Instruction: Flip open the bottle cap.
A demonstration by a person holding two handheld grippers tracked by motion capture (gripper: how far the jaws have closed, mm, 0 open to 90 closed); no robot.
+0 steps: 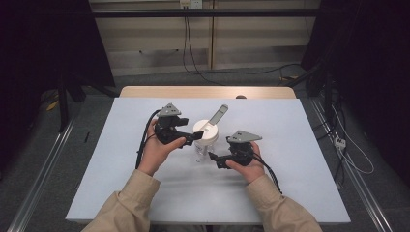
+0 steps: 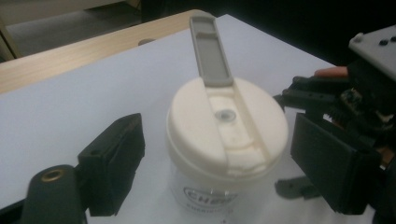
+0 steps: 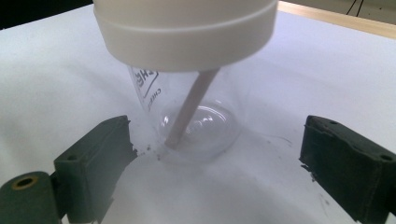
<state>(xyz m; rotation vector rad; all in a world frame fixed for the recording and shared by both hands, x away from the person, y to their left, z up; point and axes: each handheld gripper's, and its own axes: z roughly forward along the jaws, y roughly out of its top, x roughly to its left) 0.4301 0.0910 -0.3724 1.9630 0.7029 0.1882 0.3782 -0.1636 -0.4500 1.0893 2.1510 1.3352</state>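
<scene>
Jar [image 1: 205, 141] stands capped on the bench [image 1: 300, 145], released; left hand-held gripper [image 1: 196, 137] and right hand-held gripper [image 1: 212, 157] both gape empty, nothing visibly left.

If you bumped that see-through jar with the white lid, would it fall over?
Probably fairly easily: the jar looks empty, so likely light, and its wide white lid sits over a narrower clear body. The raised grey flap adds height. The smooth wall may also be slippery.

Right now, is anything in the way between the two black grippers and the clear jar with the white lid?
Nothing visible is. The left gripper straddles the white lid, the right gripper the clear jar; both stand open, not touching.
</scene>
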